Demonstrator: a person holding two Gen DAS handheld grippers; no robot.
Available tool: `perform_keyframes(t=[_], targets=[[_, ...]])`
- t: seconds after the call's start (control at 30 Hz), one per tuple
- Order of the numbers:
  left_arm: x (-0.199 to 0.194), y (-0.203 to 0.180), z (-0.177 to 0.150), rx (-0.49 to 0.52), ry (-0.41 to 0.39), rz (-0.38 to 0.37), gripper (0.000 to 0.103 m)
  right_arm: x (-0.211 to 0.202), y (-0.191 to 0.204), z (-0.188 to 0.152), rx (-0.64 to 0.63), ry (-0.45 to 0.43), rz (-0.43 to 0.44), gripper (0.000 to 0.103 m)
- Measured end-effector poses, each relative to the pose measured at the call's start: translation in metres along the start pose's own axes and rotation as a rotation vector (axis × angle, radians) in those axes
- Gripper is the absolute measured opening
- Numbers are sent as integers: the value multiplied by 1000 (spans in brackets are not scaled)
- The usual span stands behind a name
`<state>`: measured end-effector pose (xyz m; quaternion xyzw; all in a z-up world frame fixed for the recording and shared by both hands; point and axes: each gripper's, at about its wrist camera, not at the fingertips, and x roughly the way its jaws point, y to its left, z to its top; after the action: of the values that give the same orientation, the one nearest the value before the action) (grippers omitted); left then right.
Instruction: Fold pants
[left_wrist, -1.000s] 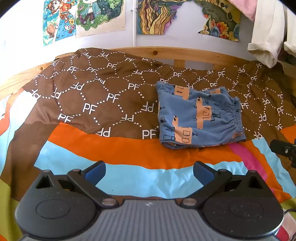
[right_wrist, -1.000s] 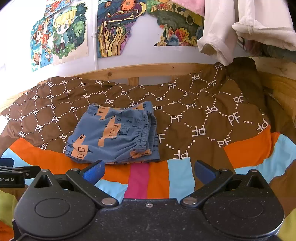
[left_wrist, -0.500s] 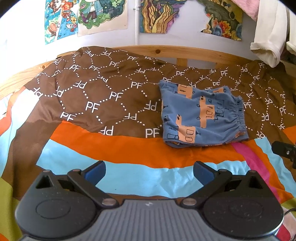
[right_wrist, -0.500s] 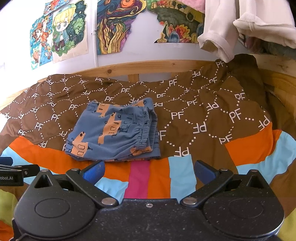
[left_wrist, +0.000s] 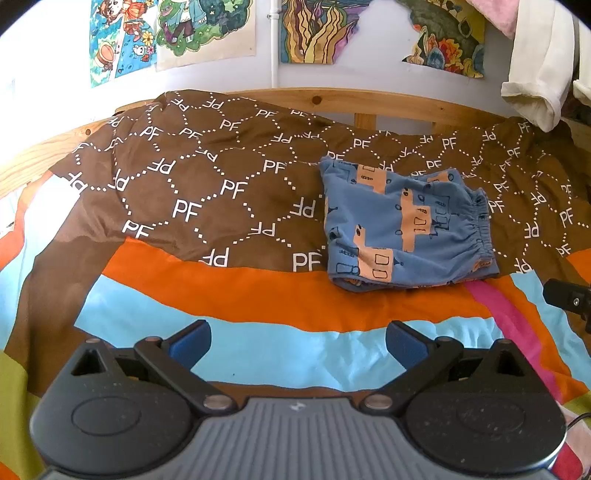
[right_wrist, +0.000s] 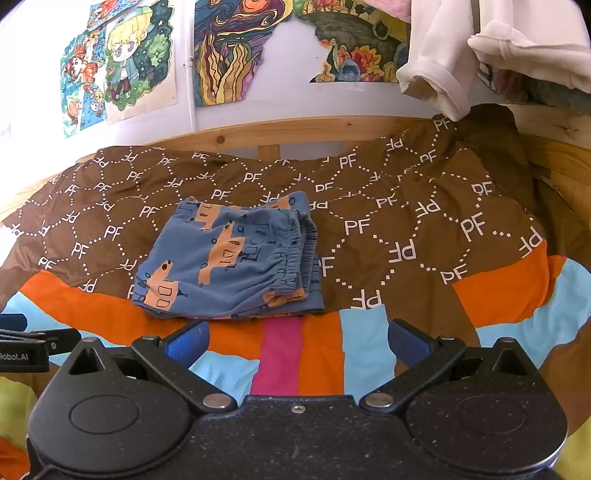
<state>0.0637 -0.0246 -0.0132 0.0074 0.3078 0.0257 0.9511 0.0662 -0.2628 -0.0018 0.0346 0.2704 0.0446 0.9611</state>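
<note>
Item: pants (left_wrist: 402, 229), blue with orange print, folded into a compact stack on the bedspread (left_wrist: 221, 206), at its brown-to-orange border.
Change: across the last second only the view drifts slightly; the stack keeps its shape. Judgement: folding looks complete.
Left gripper (left_wrist: 298, 341): spread, empty, near side of the pants, apart.
Right gripper (right_wrist: 297, 341): spread, empty, likewise short of the pants.

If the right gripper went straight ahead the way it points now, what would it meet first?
Probably the bedspread: the open right gripper aims at its striped part, just right of the folded pants. Depth is unclear, so it might clip their near edge.
</note>
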Motion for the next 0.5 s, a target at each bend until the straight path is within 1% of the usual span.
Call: perform_keyframes(t=[0.23, 0.37, 0.5], targets=[[0, 0, -1, 1, 3, -2, 103, 0, 0, 0, 2, 0, 1, 102], [-2, -2, 1, 13, 19, -3, 103, 0, 1, 0, 0, 2, 1, 102], [-5, -4, 1, 26, 3, -36, 103, 1, 1, 0, 0, 2, 2, 102]])
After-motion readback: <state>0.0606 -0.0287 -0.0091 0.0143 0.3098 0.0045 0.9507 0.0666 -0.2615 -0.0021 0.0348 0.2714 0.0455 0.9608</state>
